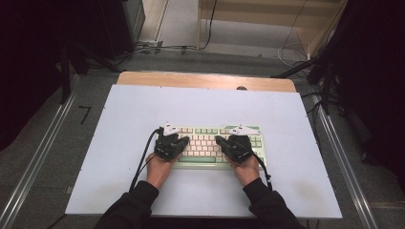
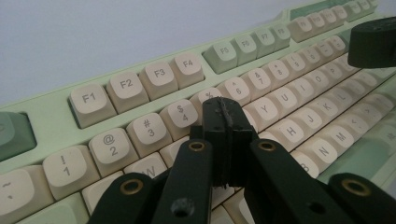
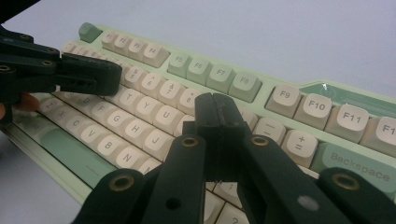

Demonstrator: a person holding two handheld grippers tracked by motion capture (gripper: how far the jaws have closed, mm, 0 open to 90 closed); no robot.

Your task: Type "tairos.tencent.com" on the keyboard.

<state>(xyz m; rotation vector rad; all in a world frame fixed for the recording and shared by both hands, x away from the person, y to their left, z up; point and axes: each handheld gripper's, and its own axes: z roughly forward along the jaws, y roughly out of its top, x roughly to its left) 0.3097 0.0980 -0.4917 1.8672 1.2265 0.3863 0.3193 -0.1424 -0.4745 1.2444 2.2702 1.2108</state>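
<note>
You get even, soft overhead light and faint shadows; the room's edges fall dark. Near your closed fingertips the keyboard (image 2: pixel 140 107) reads sharp, while keys farther beyond them blur, and the jaw bases soften.

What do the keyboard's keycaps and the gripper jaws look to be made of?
Keycaps: likely matte plastic, cream and pale green, with printed legends and soft, dull highlights. Left gripper and right gripper: jaws look like black moulded plastic with brass-coloured rivets; both sets are closed together over the keyboard.

White tabletop (image 1: pixel 119 167), grey floor (image 1: pixel 47 157), wooden shelving (image 1: pixel 267 16), floor cables (image 1: pixel 286 47)
</note>
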